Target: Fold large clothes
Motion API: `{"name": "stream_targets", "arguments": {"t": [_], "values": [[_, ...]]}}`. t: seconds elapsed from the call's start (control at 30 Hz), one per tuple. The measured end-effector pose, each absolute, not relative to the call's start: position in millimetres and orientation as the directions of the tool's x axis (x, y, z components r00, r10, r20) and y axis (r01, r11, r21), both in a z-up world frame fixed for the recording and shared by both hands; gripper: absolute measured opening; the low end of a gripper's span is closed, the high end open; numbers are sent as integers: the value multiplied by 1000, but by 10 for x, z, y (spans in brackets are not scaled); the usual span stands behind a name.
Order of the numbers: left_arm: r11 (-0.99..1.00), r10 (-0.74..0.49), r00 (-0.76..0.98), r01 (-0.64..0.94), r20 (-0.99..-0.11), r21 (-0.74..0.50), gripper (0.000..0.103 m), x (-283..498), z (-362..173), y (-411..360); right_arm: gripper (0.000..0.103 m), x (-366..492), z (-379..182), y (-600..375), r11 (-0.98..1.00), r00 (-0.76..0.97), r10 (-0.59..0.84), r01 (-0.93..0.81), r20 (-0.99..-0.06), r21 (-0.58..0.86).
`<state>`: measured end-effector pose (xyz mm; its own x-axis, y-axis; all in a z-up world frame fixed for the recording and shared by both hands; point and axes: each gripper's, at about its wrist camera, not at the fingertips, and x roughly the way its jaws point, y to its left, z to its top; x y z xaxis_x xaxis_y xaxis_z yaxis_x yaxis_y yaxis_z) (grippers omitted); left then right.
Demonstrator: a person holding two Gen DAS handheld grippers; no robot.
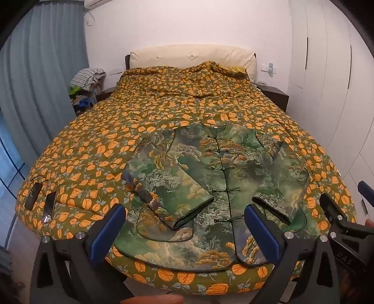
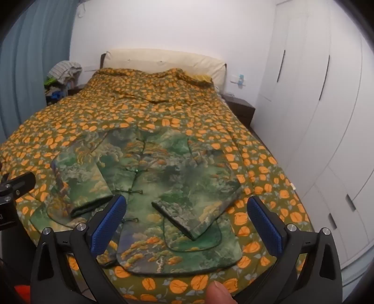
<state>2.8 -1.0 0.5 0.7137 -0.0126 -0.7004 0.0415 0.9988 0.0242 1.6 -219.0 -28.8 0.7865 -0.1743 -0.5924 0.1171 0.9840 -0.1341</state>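
Green landscape-print jacket [image 1: 219,187] lies flat, front up, at the foot end of the bed [image 1: 93,149], hem toward the cameras, collar toward the headboard [image 1: 191,56]. Knot buttons down the centre are fastened. Both sleeves are folded in over the front: left sleeve [image 1: 168,187] angled across the left half, cuff pointing at the hem; right sleeve [image 1: 280,187] likewise on the right half.

Left claw [image 1: 184,231] spread wide, blue pads apart, holding nothing, hovering over the hem. Right claw [image 2: 187,224] also spread wide and empty, over the right half of the hem.

Left wrist view only: two dark flat devices [image 1: 39,201] lying on the leaf-print duvet near the bed's left edge, well apart from the jacket; the right claw's black frame at the right edge of the view; an air-conditioner unit [image 1: 95,3] at the top edge.

Right wrist view only: a thumb tip [image 2: 218,293] at the bottom edge; the right sleeve's cuff [image 2: 173,219] seen clearly, resting on the front panel; the left claw's black frame at the left edge of the view; more of the white wardrobe doors [image 2: 303,93].

Both views: clothes pile [image 1: 86,81] beside the headboard on the left, dark nightstand [image 1: 273,95] on the right, blue-grey curtain [image 1: 42,70] on the left
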Motion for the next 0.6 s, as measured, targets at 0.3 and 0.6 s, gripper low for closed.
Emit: {"name": "stream_targets", "arguments": {"t": [0.3, 0.6], "values": [[999, -16, 703, 46, -712, 23, 103, 42, -113, -20, 103, 61, -330, -2172, 983, 770, -179, 117, -612, -140], [998, -13, 691, 50, -722, 31, 103, 74, -187, -40, 103, 104, -388, -2203, 987, 765, -159, 110, -625, -116]]}}
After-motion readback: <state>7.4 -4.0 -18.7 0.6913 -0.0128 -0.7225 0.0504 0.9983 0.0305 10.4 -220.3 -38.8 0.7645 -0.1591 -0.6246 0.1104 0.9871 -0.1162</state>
